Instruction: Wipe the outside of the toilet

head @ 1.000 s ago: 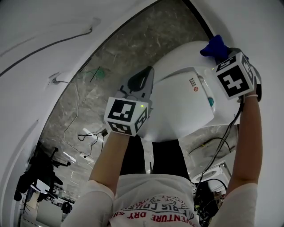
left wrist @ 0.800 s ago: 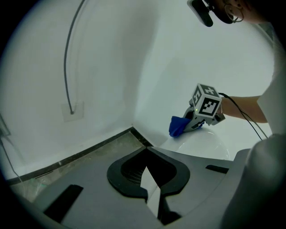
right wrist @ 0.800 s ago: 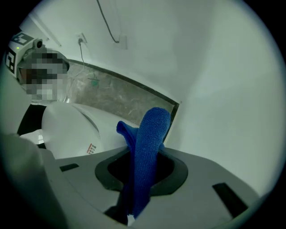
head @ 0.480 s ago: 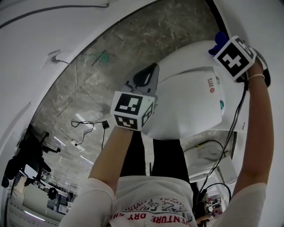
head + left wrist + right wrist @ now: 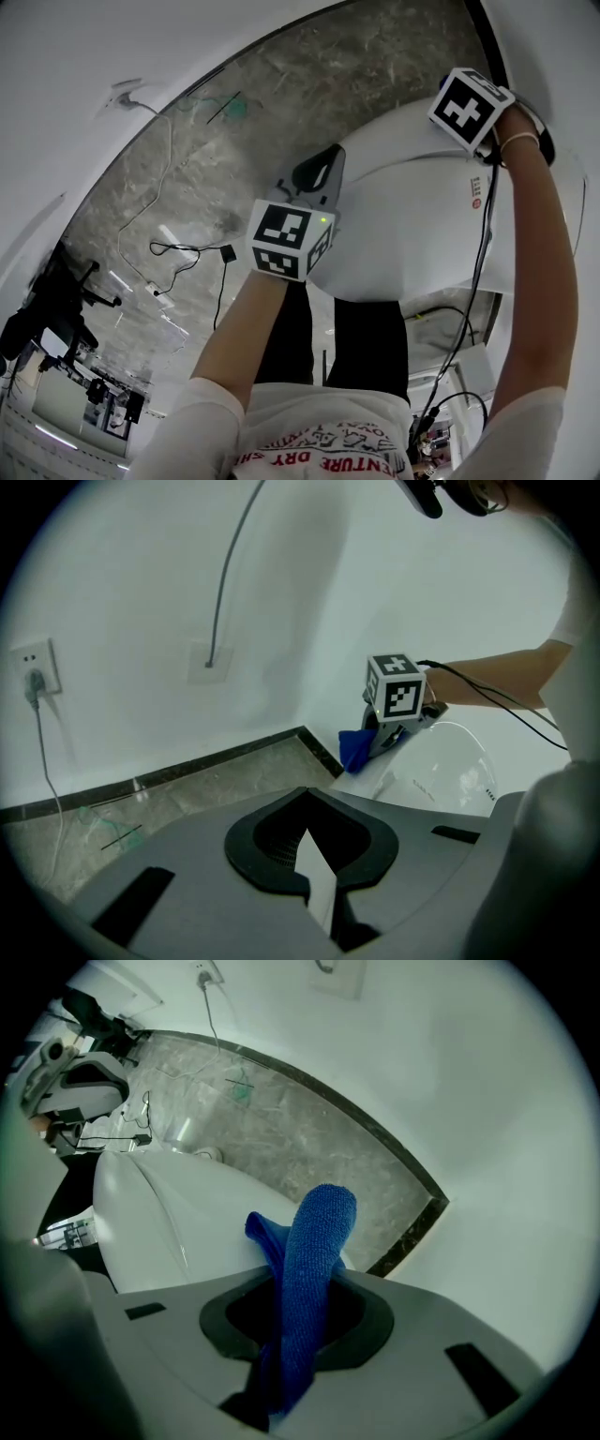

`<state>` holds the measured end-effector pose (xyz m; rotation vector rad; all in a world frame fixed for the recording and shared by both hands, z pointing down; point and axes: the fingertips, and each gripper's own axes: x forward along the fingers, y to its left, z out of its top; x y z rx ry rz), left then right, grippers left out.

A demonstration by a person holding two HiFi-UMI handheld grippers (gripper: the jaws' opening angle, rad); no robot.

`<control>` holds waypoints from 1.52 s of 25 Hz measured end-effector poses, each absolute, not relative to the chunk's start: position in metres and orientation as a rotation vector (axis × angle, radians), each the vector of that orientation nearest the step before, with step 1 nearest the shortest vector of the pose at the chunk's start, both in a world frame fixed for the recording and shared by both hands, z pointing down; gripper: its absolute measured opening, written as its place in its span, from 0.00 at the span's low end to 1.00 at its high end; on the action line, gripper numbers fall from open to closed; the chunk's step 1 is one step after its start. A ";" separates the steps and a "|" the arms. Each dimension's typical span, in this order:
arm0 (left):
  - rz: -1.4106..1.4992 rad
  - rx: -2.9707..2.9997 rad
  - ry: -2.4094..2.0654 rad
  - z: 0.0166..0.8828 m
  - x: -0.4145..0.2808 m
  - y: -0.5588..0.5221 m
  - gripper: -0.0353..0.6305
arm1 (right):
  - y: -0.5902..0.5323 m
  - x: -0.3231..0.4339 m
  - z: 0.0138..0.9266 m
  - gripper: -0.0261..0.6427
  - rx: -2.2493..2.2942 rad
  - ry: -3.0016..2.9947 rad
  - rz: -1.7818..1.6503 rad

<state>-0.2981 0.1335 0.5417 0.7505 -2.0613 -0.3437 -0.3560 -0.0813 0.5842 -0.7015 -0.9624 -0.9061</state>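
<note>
The white toilet (image 5: pixel 412 225) fills the middle right of the head view, its closed lid facing me. My right gripper (image 5: pixel 298 1335) is shut on a blue cloth (image 5: pixel 314 1260), which sticks out over the toilet's top (image 5: pixel 169 1213) near the wall corner. From the left gripper view, that right gripper (image 5: pixel 378 740) presses the blue cloth (image 5: pixel 354 750) against the toilet's far end (image 5: pixel 441 780). My left gripper (image 5: pixel 317 178) hovers at the toilet's left side, jaws together and holding nothing. In the head view the marker cube (image 5: pixel 469 108) hides the cloth.
Grey stone floor (image 5: pixel 234 159) lies left of the toilet, with loose cables (image 5: pixel 187 253) on it. A dark baseboard (image 5: pixel 412 1232) runs along the white wall. A wall socket (image 5: pixel 33 672) and a cable (image 5: pixel 230 564) sit on the wall at the left.
My right gripper has slid with the cloth along the toilet's top toward the wall, and the cloth has gone out of sight behind the cube. The left gripper has kept its place beside the toilet.
</note>
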 end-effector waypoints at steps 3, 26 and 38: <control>-0.361 0.698 -2.070 0.550 -0.288 0.151 0.06 | -0.059 -0.343 0.593 0.15 -0.746 -0.955 -0.901; -0.493 0.283 -2.230 0.559 -0.155 0.245 0.06 | 0.104 -0.247 0.637 0.15 -1.156 -0.877 -0.889; -0.620 0.180 -2.185 0.578 -0.067 0.308 0.06 | 0.177 -0.180 0.643 0.15 -1.245 -0.630 -1.029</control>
